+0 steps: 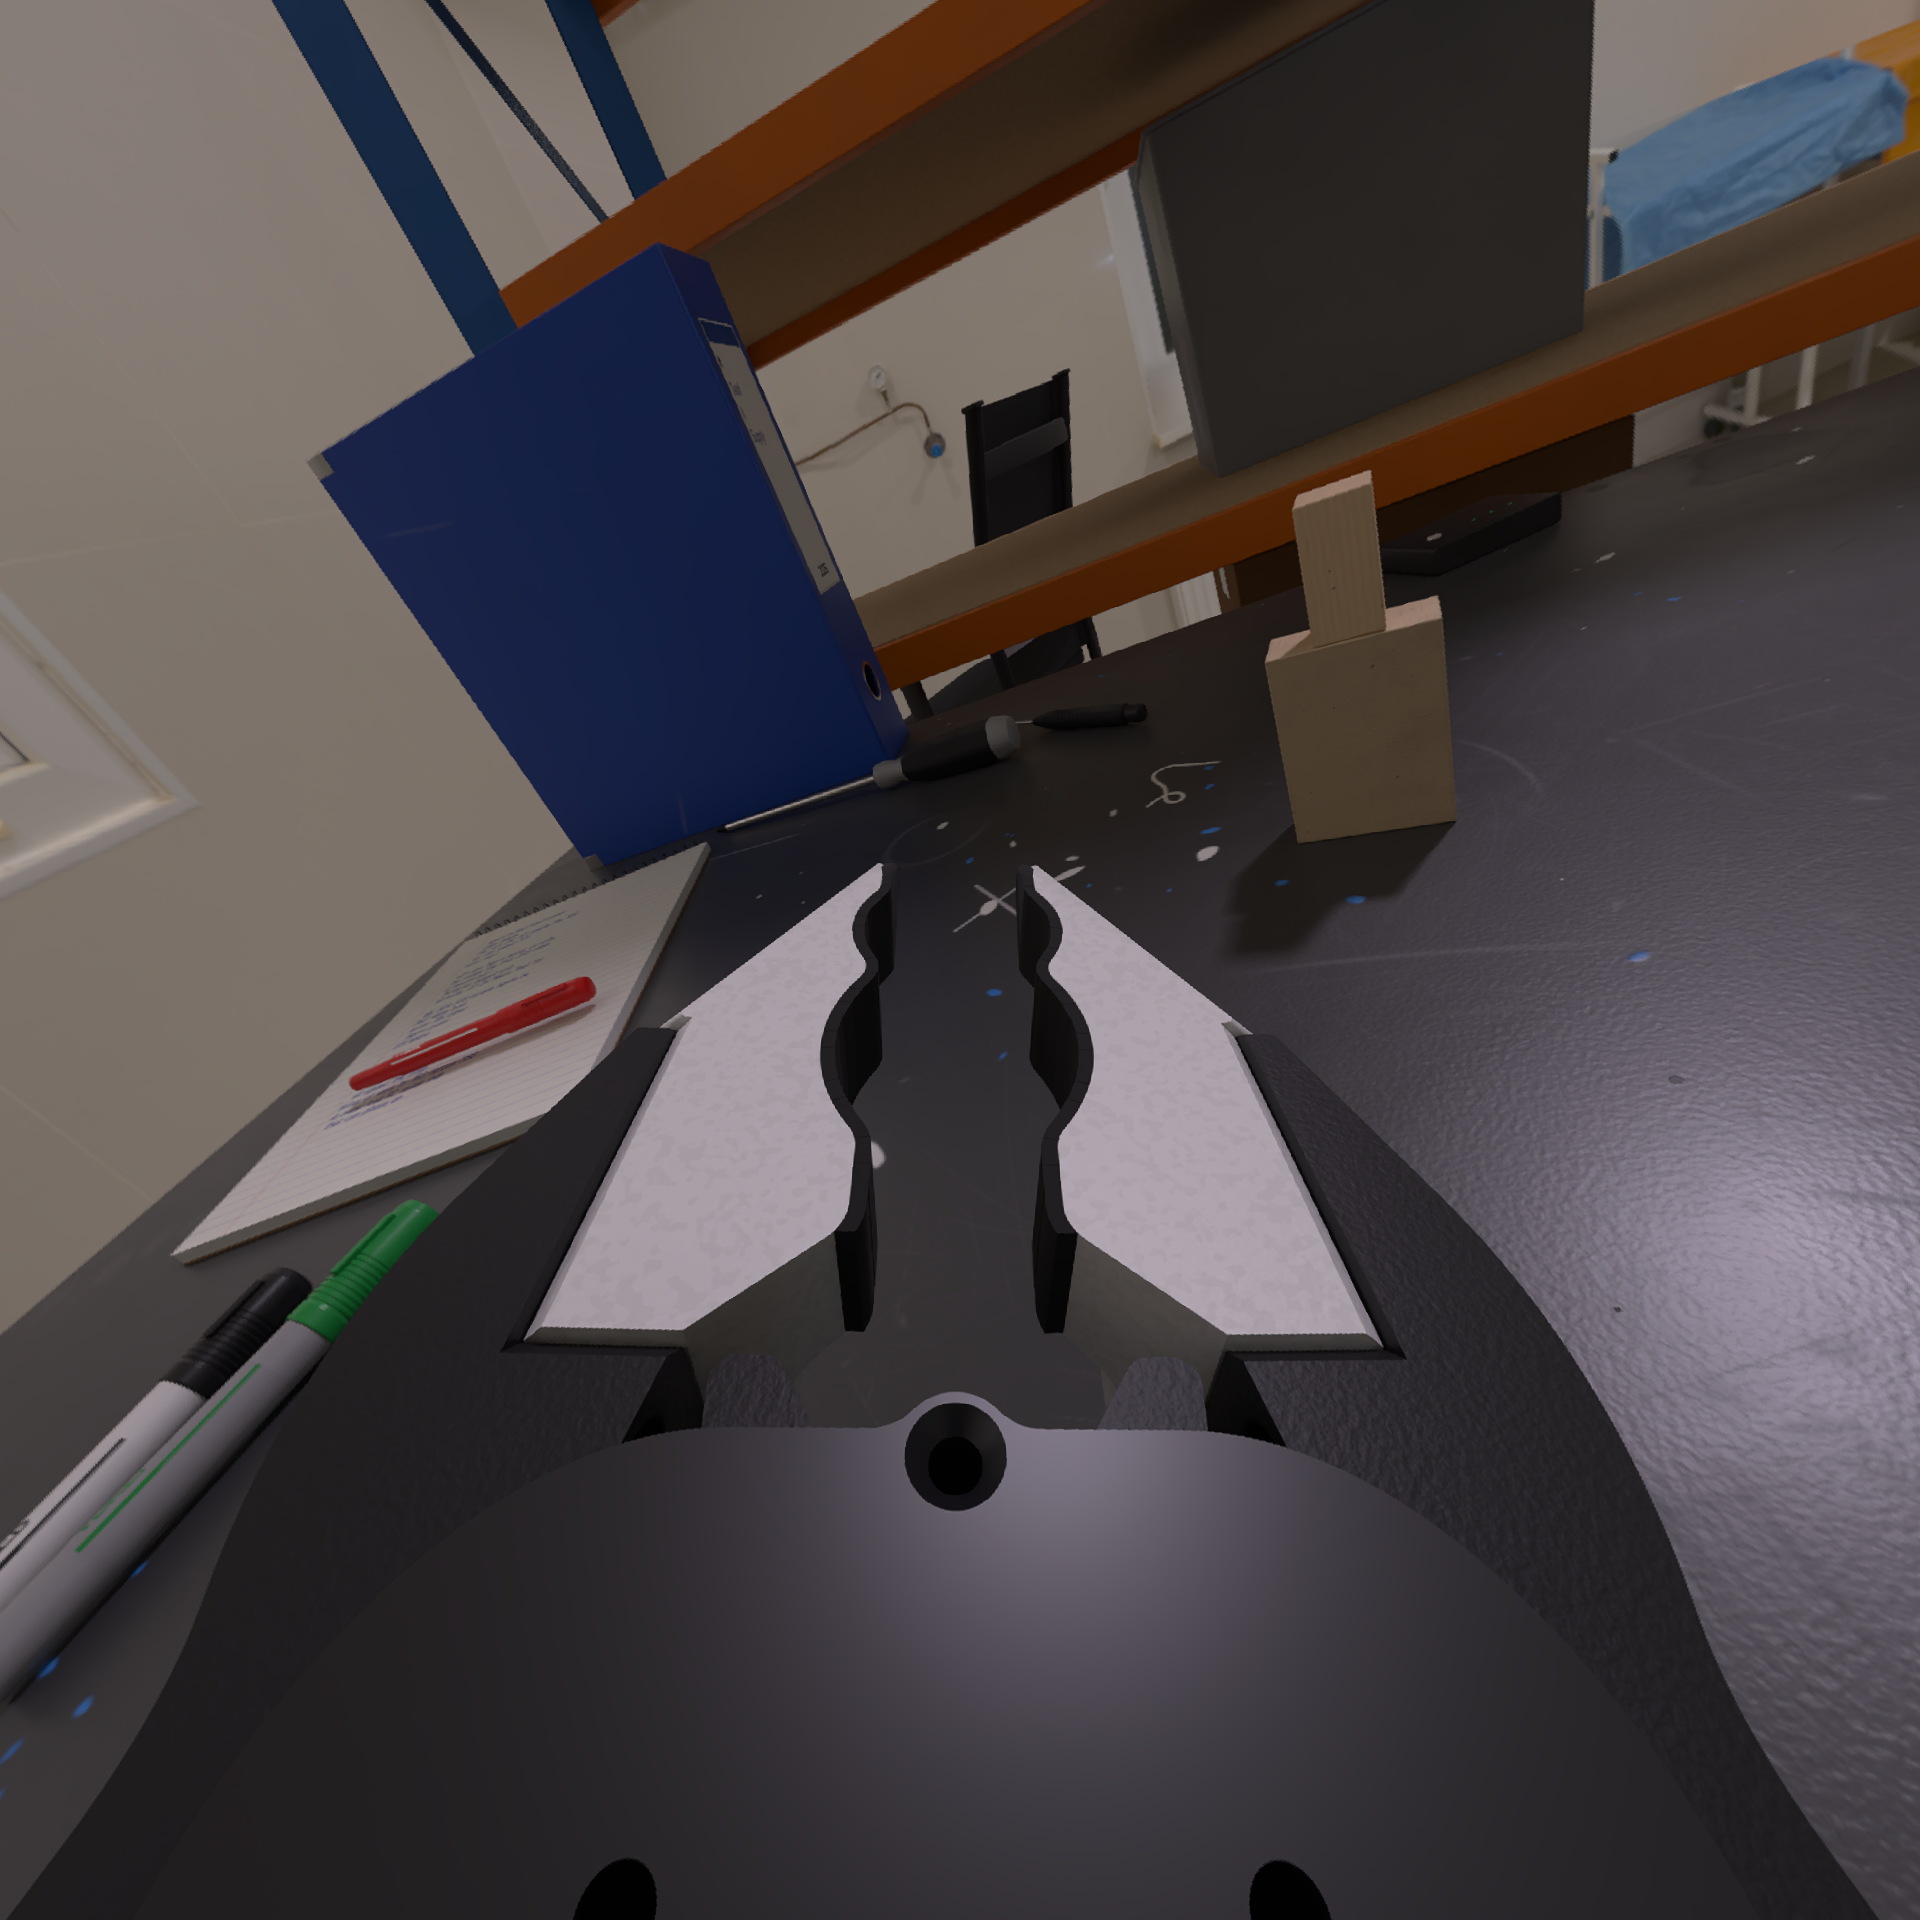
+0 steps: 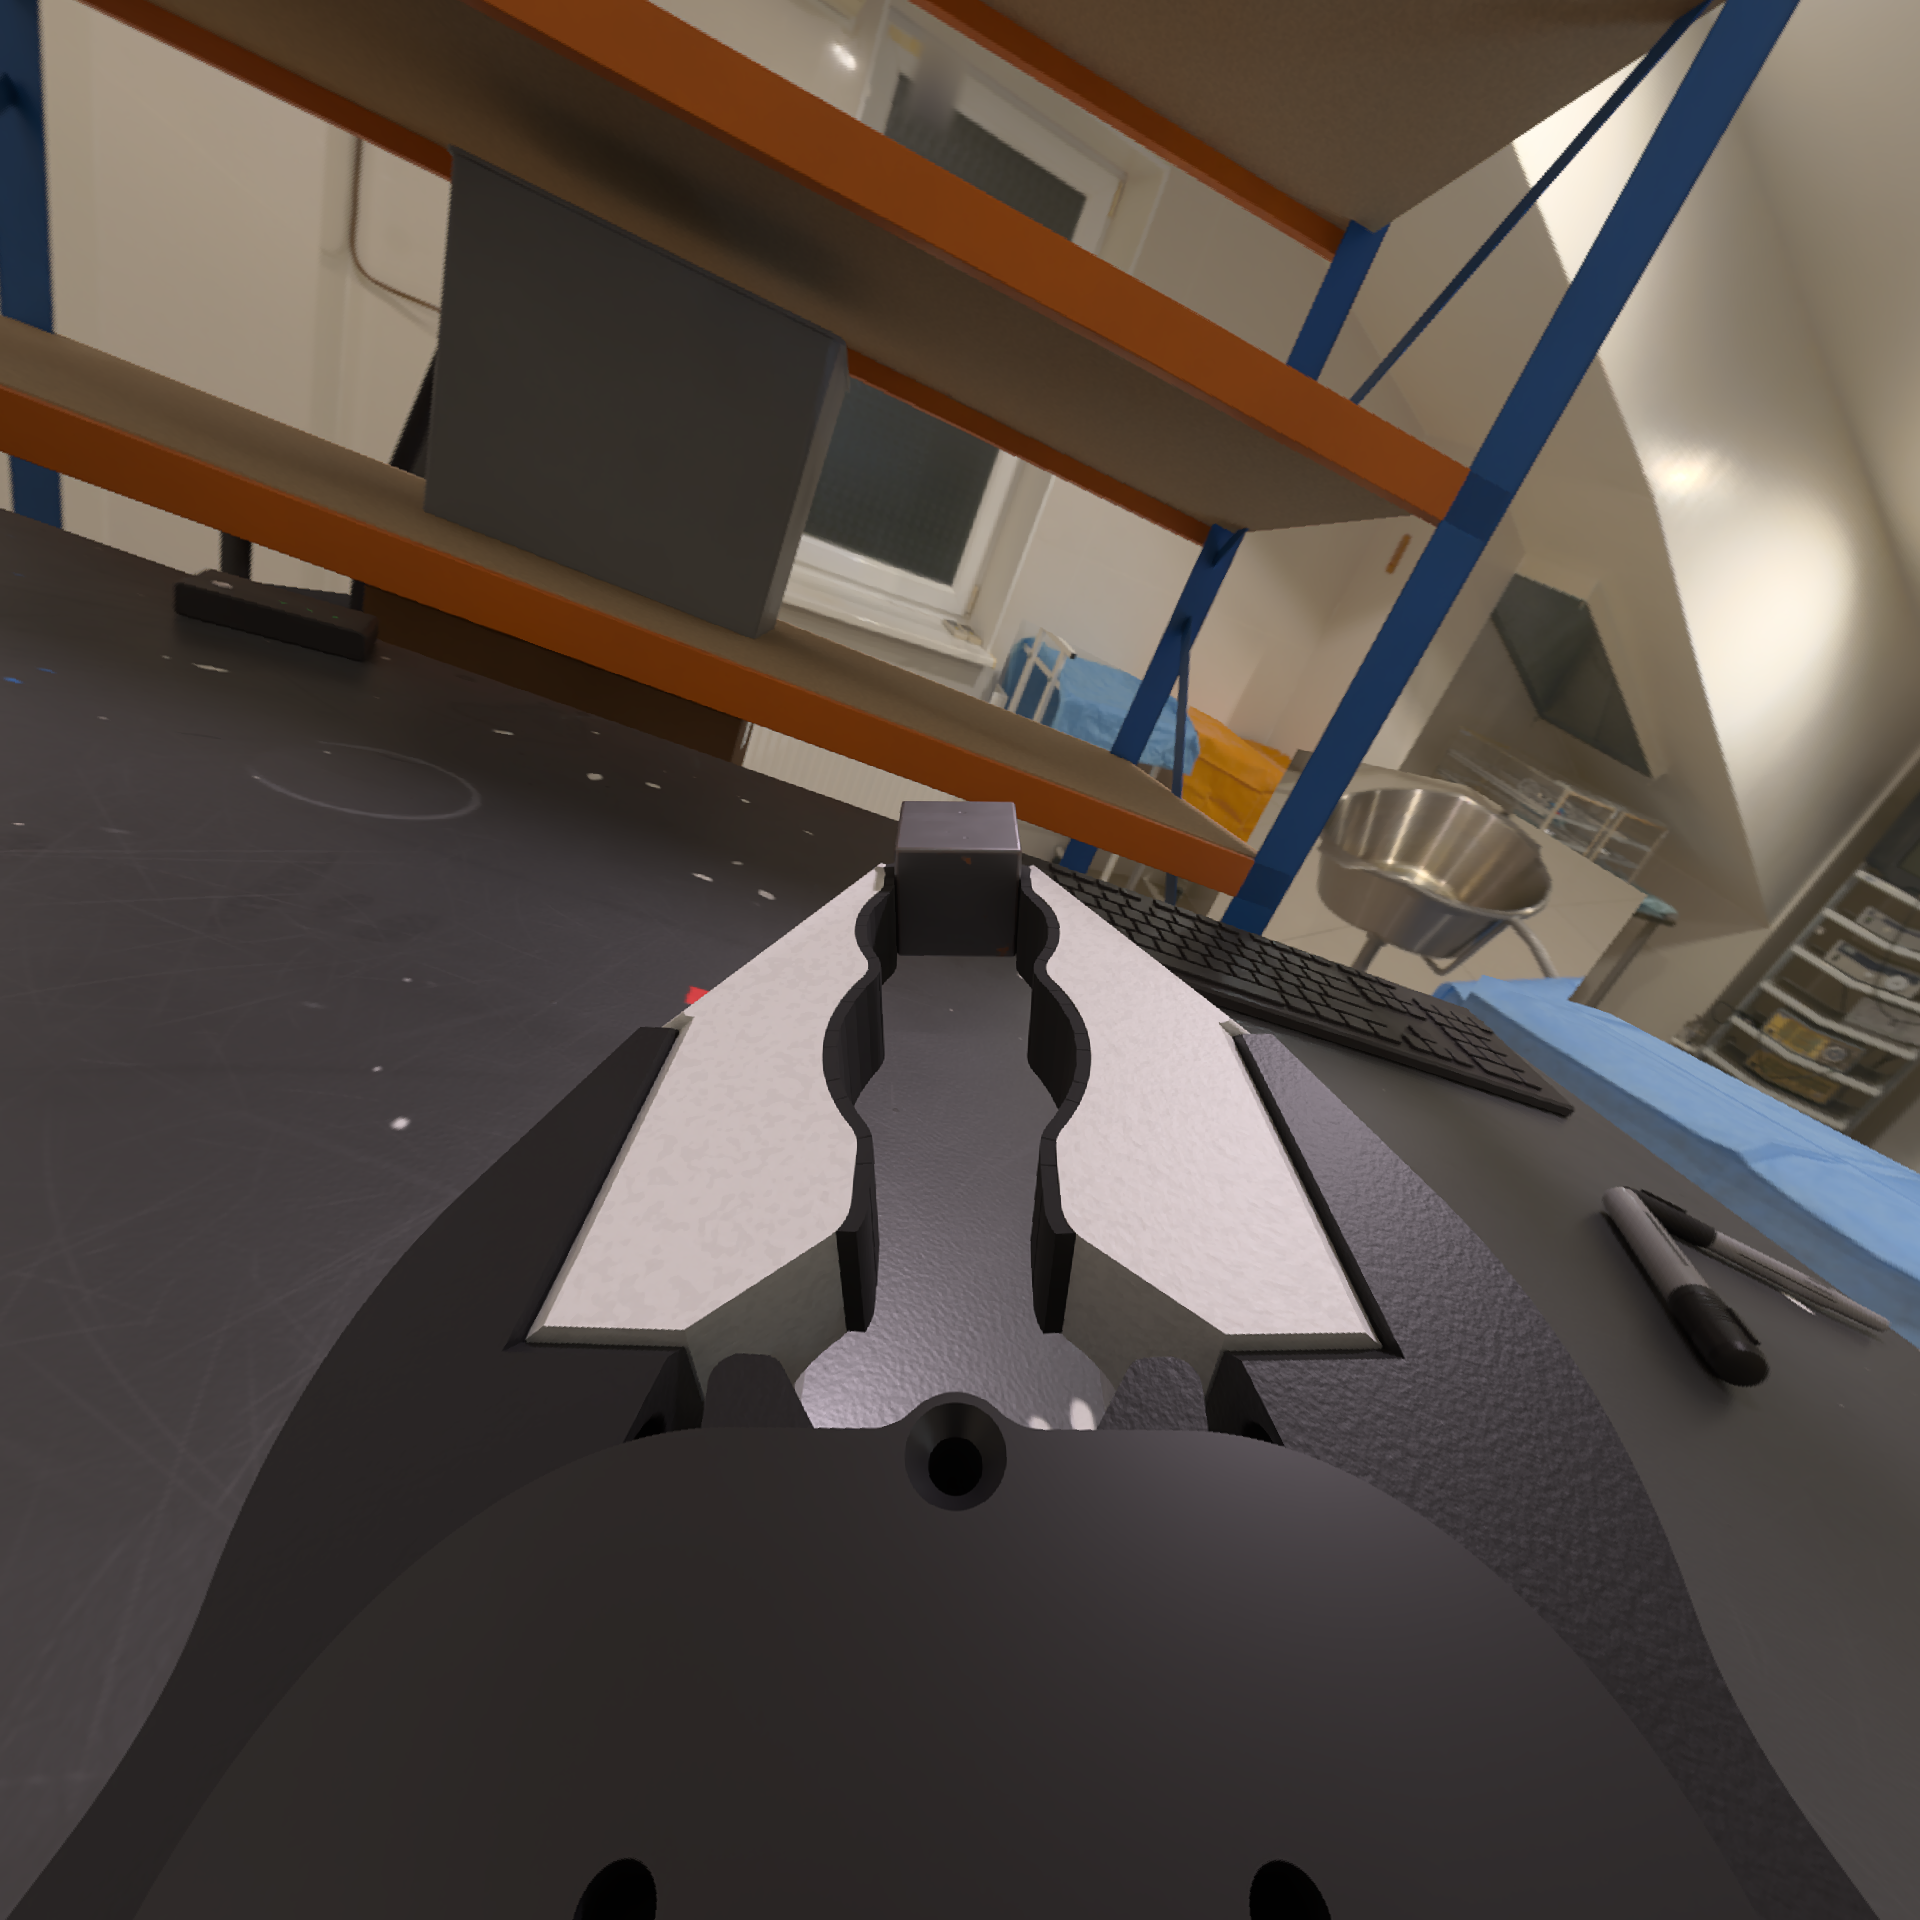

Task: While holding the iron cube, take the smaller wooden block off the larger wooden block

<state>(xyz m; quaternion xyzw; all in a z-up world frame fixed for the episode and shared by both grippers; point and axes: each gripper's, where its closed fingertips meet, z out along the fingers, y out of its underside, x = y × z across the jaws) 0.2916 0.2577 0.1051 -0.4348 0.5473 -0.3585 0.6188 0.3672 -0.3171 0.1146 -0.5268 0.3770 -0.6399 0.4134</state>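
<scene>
dark speckled table (image 1: 1662,1039) | left gripper (image 1: 954,883) low over it, fingers apart, gripping nothing | further right, small wood block (image 1: 1340,556) upright atop big block (image 1: 1361,727) | right gripper (image 2: 954,883) clamping iron cube (image 2: 956,878) at fingertips

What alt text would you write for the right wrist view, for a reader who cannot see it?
The right tongs grip a dark iron cube at their tips, above a black table. A keyboard and markers lie to the right, with orange shelves behind.
</scene>
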